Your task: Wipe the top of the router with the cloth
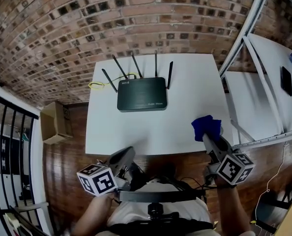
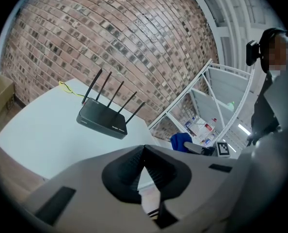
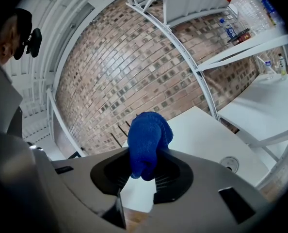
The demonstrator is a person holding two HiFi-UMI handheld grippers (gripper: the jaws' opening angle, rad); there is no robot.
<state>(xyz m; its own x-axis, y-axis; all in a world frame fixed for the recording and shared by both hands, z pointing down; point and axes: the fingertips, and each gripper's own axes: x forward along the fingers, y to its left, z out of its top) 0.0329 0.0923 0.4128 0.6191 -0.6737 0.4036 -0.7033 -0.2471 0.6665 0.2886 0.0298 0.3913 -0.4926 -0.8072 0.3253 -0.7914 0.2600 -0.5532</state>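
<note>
The right tool [image 3: 143, 168] gripped the blue cloth [image 3: 148, 139] over the near right corner of the desk [image 1: 185, 124]. The left tool [image 2: 143, 153] was clenched, empty. The cloth would best land flat on the router [image 1: 141, 93], clear of its antennas [image 1: 136, 65].

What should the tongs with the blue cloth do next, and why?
Probably carry the blue cloth forward and left, over the router. The right tongs grip the cloth, but they hang near the front edge of the table, and the router's top sits apart from the cloth.
</note>
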